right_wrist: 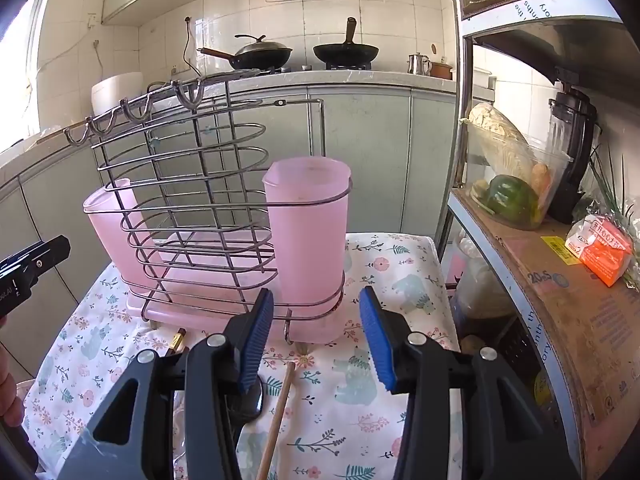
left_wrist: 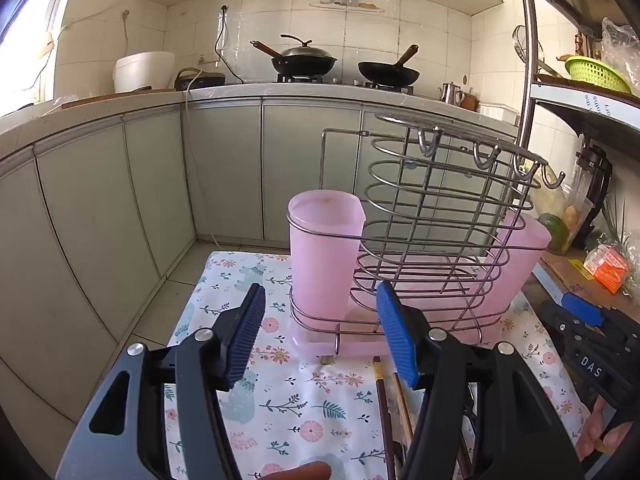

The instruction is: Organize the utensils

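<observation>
Closest to the left wrist camera, the left gripper (left_wrist: 320, 336) hangs with its blue pads spread wide and nothing between them, above the floral tablecloth (left_wrist: 304, 400). Dark chopsticks (left_wrist: 385, 408) lie on the cloth just under its right-hand finger. In the right wrist view, the right gripper (right_wrist: 316, 340) is likewise spread and empty; a light wooden chopstick (right_wrist: 278, 412) lies on the cloth between its fingers, and a spoon bowl (right_wrist: 250, 400) peeks from under the left-hand one. Just beyond both stands the wire utensil rack (left_wrist: 436, 216), with a pink cup (left_wrist: 324, 240) at one end and another pink cup (right_wrist: 110, 236) at the other. Farther back, two woks (left_wrist: 304, 62) sit on the stove.
</observation>
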The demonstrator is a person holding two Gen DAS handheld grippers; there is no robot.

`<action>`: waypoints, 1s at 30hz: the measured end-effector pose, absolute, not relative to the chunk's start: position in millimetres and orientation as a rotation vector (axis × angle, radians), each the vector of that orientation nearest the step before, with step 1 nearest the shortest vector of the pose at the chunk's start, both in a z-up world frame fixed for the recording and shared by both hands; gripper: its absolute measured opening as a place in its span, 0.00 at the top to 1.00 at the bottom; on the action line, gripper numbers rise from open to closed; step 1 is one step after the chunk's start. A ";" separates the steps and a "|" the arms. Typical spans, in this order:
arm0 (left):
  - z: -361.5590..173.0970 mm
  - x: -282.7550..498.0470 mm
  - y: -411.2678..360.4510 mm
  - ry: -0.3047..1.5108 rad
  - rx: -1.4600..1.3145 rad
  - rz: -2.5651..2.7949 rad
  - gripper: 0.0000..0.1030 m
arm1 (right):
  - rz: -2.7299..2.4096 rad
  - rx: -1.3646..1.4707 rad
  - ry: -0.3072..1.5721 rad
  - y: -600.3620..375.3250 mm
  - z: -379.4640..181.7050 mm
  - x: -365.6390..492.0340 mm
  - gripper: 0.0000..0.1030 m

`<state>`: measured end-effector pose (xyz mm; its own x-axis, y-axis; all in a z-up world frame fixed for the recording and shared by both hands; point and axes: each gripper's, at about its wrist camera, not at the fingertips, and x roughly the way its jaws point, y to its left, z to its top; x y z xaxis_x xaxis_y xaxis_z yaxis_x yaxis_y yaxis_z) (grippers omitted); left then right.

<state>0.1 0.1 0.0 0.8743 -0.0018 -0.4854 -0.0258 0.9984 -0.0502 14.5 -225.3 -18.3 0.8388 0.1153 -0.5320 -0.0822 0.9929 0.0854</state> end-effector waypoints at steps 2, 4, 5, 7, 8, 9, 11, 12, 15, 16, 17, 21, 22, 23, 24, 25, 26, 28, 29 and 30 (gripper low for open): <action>0.0 0.1 0.2 0.507 -0.056 0.013 0.43 | 0.104 0.060 0.563 -225.4 -18.1 14.3 0.57; 0.0 0.1 0.1 0.507 -0.056 0.013 0.43 | 0.104 0.061 0.560 -225.5 -17.9 14.4 0.57; 0.0 0.0 0.1 0.506 -0.056 0.013 0.43 | 0.103 0.062 0.558 -225.7 -17.7 14.4 0.57; 0.0 0.1 0.2 0.507 -0.056 0.014 0.43 | 0.101 0.062 0.554 -226.0 -17.6 14.3 0.57; 0.0 0.1 0.2 0.507 -0.057 0.013 0.43 | 0.100 0.064 0.551 -226.3 -17.5 14.3 0.57; 0.0 -0.1 0.1 0.507 -0.058 0.013 0.43 | 0.098 0.068 0.549 -227.7 -13.7 13.4 0.57; -0.1 -0.2 0.0 0.507 -0.058 0.013 0.43 | 0.095 0.073 0.543 -229.1 -13.7 13.5 0.57; -0.1 -0.3 0.0 0.507 -0.058 0.013 0.43 | 0.092 0.076 0.537 -229.7 -13.2 13.4 0.57; -0.1 -0.2 0.0 0.507 -0.059 0.013 0.43 | 0.083 0.089 0.513 -231.6 -11.6 9.6 0.57; -0.1 -0.3 0.0 0.508 -0.059 0.013 0.43 | 0.080 0.093 0.506 -232.4 -10.7 8.9 0.57; 0.0 -0.2 0.1 0.507 -0.059 0.013 0.43 | 0.078 0.098 0.498 -233.2 -9.7 8.1 0.57; -0.1 -0.2 0.1 0.508 -0.059 0.013 0.43 | 0.069 0.108 0.480 -234.6 -6.6 6.1 0.57; -0.1 -0.1 0.1 0.508 -0.059 0.012 0.43 | 0.067 0.109 0.478 -235.0 -5.8 5.5 0.57; -0.1 -0.2 0.1 0.508 -0.059 0.012 0.43 | 0.066 0.109 0.477 -235.0 -5.7 5.4 0.57; -0.1 -0.2 0.1 0.508 -0.059 0.013 0.43 | 0.066 0.109 0.477 -235.0 -6.0 5.1 0.57; -0.1 -0.1 0.2 0.508 -0.059 0.013 0.43 | 0.066 0.109 0.477 -235.1 -5.9 5.0 0.57; -0.1 -0.1 0.2 0.508 -0.060 0.013 0.43 | 0.067 0.109 0.477 -235.3 -6.0 5.1 0.57; -0.1 -0.3 0.2 0.509 -0.062 0.013 0.43 | 0.067 0.108 0.476 -235.4 -6.3 4.7 0.57; -0.1 -0.6 0.1 0.509 -0.063 0.014 0.43 | 0.067 0.106 0.476 -235.3 -6.7 4.6 0.57; -4.6 -2.4 2.1 0.509 -0.064 0.014 0.43 | 0.068 0.104 0.477 -235.0 -7.2 4.9 0.57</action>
